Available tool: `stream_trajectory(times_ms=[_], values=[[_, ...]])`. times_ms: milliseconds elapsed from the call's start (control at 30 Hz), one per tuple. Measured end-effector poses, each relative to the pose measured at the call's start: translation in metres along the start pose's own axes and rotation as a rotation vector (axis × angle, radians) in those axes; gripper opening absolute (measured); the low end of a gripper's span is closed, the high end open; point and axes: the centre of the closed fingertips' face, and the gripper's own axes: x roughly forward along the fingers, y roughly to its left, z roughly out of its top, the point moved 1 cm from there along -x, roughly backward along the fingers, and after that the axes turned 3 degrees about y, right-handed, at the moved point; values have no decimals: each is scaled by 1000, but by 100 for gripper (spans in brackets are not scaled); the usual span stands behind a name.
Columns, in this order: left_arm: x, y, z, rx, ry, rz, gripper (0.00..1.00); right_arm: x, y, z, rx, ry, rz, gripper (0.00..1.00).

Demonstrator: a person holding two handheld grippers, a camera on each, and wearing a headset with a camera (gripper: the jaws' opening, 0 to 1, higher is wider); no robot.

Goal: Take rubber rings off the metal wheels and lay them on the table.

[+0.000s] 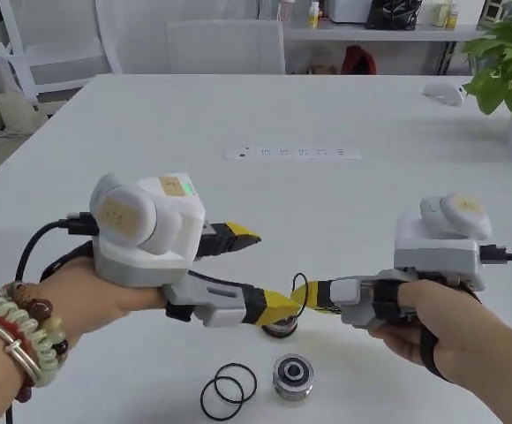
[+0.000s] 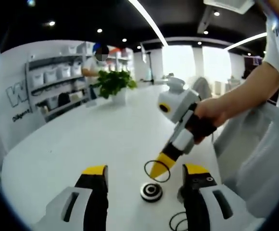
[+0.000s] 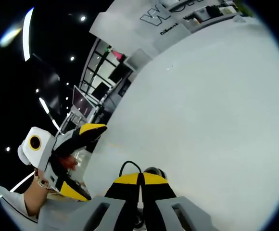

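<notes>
My right gripper [image 1: 298, 297] [image 3: 140, 179] is shut on a thin black rubber ring [image 1: 299, 284] [image 2: 157, 171] [image 3: 129, 167], holding it just above a metal wheel [image 1: 280, 329] [image 2: 151, 191] [image 3: 154, 172] that sits on the table. My left gripper [image 1: 261, 270] [image 2: 144, 173] is open, its jaws standing on either side of that wheel and of the right gripper's tips, gripping nothing. A second metal wheel [image 1: 292, 374] stands near the front edge. Two loose black rings [image 1: 229, 388] [image 2: 178, 222] lie overlapping on the table to its left.
The white table [image 1: 265, 115] stretches far back. A white power strip [image 1: 291, 154] lies at mid-table, a white handheld device [image 1: 446, 91] at the far right, and a potted plant [image 1: 508, 62] at the right edge. White chairs [image 1: 225, 44] stand behind.
</notes>
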Motion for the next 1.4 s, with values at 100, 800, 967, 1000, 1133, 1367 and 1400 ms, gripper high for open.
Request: stream_trajectory(times_ms=[100,800,967,1000,1133,1367,1400], values=[[-11,3,12,20,-8,20,68,0,5,3,-7,-7,12,0],[-106,-10,-10,12,41,115,88,-3,33,15,-58,-40,83,0],[-123,-11,-24,-23,59,155,91,0,37,11,-89,-20,82,0],[-126,-11,-28,-48,53,172,91,0,38,11,-97,-15,81,0],[-131,-21,-38,-77,50,179,92,1,41,9,-138,3,73,0],[-132,-29,-58,-125,72,187,92,5,45,0,-193,47,66,0],[-132,-31,-62,-134,79,190,92,6,45,-1,-202,54,63,0]])
